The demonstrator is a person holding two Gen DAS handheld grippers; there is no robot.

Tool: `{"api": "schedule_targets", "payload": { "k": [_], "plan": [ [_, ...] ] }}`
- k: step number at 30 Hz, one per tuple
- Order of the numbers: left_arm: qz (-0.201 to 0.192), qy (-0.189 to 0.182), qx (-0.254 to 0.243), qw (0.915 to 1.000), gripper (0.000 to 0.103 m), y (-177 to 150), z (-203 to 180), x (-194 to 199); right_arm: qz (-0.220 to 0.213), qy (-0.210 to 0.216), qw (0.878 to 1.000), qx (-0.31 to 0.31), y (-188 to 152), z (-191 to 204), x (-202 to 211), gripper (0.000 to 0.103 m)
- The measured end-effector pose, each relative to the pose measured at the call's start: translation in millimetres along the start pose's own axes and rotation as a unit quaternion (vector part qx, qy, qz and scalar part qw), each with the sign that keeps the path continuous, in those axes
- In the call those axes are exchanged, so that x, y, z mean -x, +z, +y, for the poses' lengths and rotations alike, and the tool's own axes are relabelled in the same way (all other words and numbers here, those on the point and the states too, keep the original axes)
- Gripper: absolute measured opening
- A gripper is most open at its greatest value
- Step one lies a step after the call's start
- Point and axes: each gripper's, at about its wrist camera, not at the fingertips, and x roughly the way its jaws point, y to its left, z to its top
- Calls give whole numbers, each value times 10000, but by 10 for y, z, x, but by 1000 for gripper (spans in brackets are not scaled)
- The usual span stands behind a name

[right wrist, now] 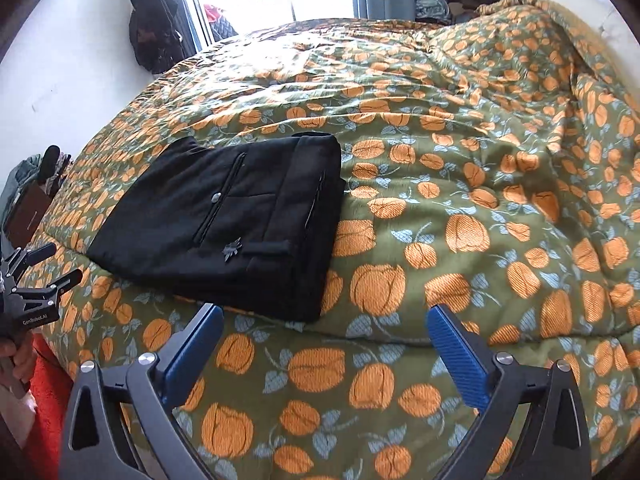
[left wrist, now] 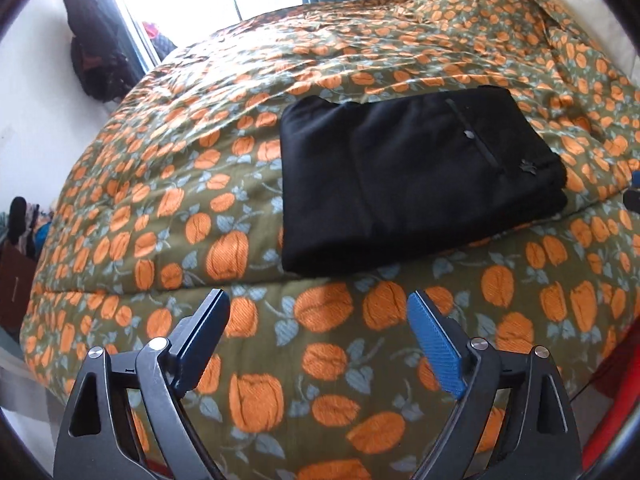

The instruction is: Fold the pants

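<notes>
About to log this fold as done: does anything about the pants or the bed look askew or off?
Nothing stands out. The black pants lie as a compact, flat rectangle on the pumpkin-print comforter, edges fairly even. Both the left gripper and right gripper are open, clear of the fabric. The comforter is only rumpled farther back.

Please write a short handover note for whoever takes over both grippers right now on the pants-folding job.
Left gripper: open, empty, held above the near edge of the bed, short of the pants.
Right gripper: open, empty, also held back from the pants.
Pants: black, lying on the pumpkin-print comforter near the bed's front edge, already folded into a compact rectangle, back pocket and button facing up.
Done: the folding looks complete; neither gripper touches the cloth.
Left: probably nothing beyond a check of the edges; a small bit of fabric sticks out at the far corner and could be tucked in.
</notes>
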Motion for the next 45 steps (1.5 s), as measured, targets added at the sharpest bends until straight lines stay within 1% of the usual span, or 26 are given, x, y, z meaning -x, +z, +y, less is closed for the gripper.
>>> {"api": "schedule_targets", "payload": {
  "k": [1, 3, 6, 8, 12, 17, 21, 22, 24, 26, 28, 32, 35, 38, 43, 45],
  "plan": [
    [41, -29, 42, 10000, 92, -42, -56, 73, 8, -11, 10000, 29, -107, 71, 79, 103],
    [77, 27, 136, 9999, 94, -116, -138, 193, -39, -59, 9999, 90, -277, 203, 219, 103],
    [62, 50, 222, 9997, 94, -223, -216, 341, -98, -278, 9992, 265, -514, 435, 348, 103],
    [115, 41, 197, 9997, 94, -288, -263, 388, -105, -304, 9989, 350, -618, 567, 372, 103],
    [105, 150, 113, 9998, 94, -392, -323, 466, -143, -319, 9985, 421, -746, 776, 459, 103],
    [81, 121, 213, 9997, 94, -426, -311, 524, -241, -439, 9972, 560, -789, 909, 556, 103],
    [43, 150, 245, 9996, 94, -436, -293, 592, -161, -503, 9974, 499, -794, 949, 584, 103],
    [28, 138, 248, 9996, 94, -441, -284, 626, -150, -468, 9978, 446, -795, 952, 603, 103],
    [16, 55, 250, 9997, 96, -466, -255, 712, -83, -263, 9991, 329, -782, 958, 654, 103],
    [29, -46, 232, 9997, 96, -500, -222, 799, 77, -15, 9997, 227, -768, 985, 719, 103],
    [48, -107, 232, 9997, 96, -544, -186, 881, 286, 53, 9993, 250, -769, 1051, 773, 103],
    [169, -339, 386, 9985, 96, -603, -119, 992, 407, -29, 9986, 345, -804, 1145, 888, 103],
    [96, -323, 375, 9987, 96, -594, -126, 1047, 407, -36, 9987, 298, -814, 1169, 927, 103],
    [9, -329, 296, 9990, 96, -555, -163, 1061, 373, -125, 9983, 420, -819, 1204, 918, 103],
    [108, -326, 216, 9992, 96, -578, -216, 989, 425, -167, 9977, 499, -868, 1247, 867, 103],
    [153, -383, 242, 9989, 96, -593, -215, 966, 467, -168, 9975, 511, -888, 1255, 841, 103]
  ]
}}
